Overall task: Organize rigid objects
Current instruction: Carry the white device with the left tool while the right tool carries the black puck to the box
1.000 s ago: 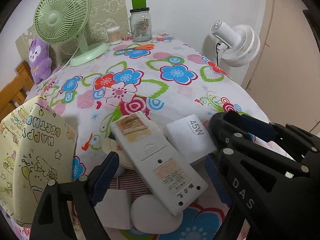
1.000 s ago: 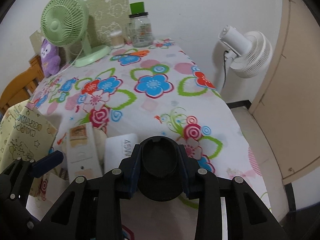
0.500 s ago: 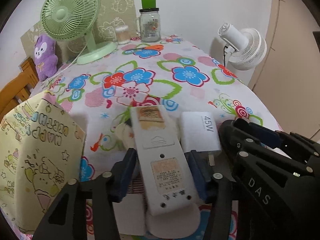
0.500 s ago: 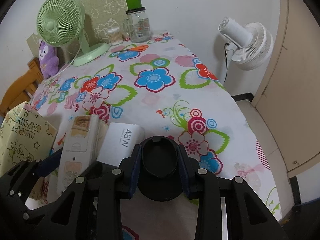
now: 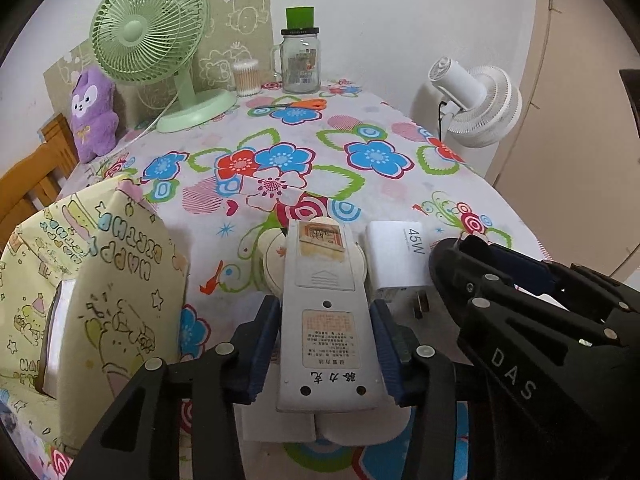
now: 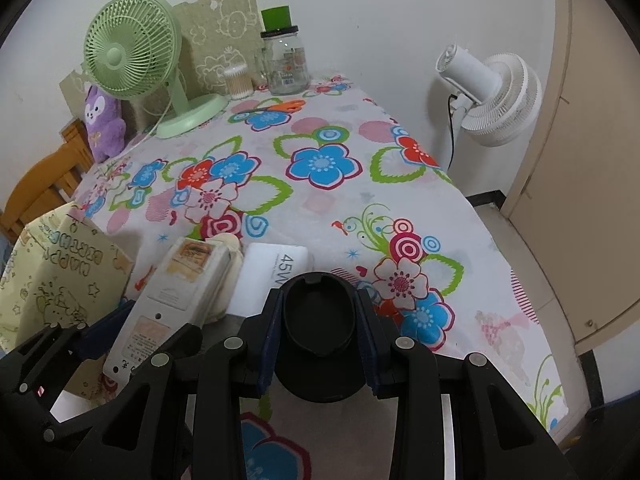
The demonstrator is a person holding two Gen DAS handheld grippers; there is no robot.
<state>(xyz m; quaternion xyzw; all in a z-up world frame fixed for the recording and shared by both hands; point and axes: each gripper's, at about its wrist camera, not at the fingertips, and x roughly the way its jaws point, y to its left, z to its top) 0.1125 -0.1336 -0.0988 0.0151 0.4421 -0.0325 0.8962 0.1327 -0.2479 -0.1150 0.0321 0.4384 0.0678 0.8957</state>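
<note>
My left gripper (image 5: 324, 332) is shut on a white remote-like device (image 5: 322, 316), lying back side up between the blue pads; it also shows in the right wrist view (image 6: 176, 296). My right gripper (image 6: 320, 328) is shut on a black round cup-shaped object (image 6: 320, 320). A white 45W charger (image 5: 396, 258) lies just right of the device, seen also in the right wrist view (image 6: 276, 272). A cream round object (image 5: 272, 260) lies under the device's far end. The right gripper shows at the right of the left wrist view (image 5: 520, 320).
A yellow birthday gift bag (image 5: 92, 280) stands at the left. At the far end stand a green desk fan (image 5: 156, 40), a glass jar (image 5: 300, 60), cotton swabs (image 5: 246, 78), orange scissors (image 5: 300, 104) and a purple plush (image 5: 94, 116). A white fan (image 6: 492, 96) stands off the table's right edge.
My left gripper has closed on the white device and turned it straight along the fingers. My right gripper still holds the black object and has shifted slightly.
</note>
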